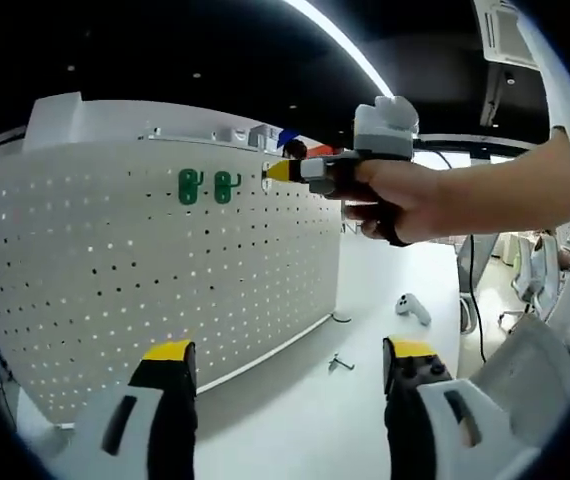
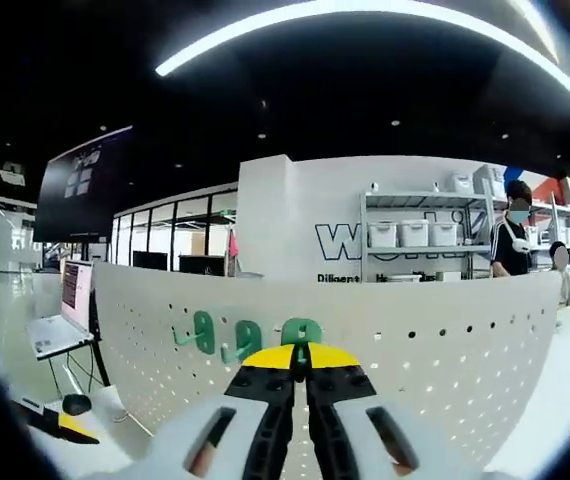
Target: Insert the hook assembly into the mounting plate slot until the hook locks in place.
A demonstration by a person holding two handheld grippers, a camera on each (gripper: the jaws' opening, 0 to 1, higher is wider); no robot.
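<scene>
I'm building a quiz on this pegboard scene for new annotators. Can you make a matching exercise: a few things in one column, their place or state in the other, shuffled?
Things:
1. left hand-held gripper
2. right hand-held gripper
3. two green hooks
4. small metal hook

Places or states:
A. lying loose on the white table
B. already hanging near the top of the white pegboard
C. jaws apart, holding nothing
D. jaws shut on a green hook at the pegboard

Pairs: 1-C, 2-D, 3-B, 4-A
</scene>
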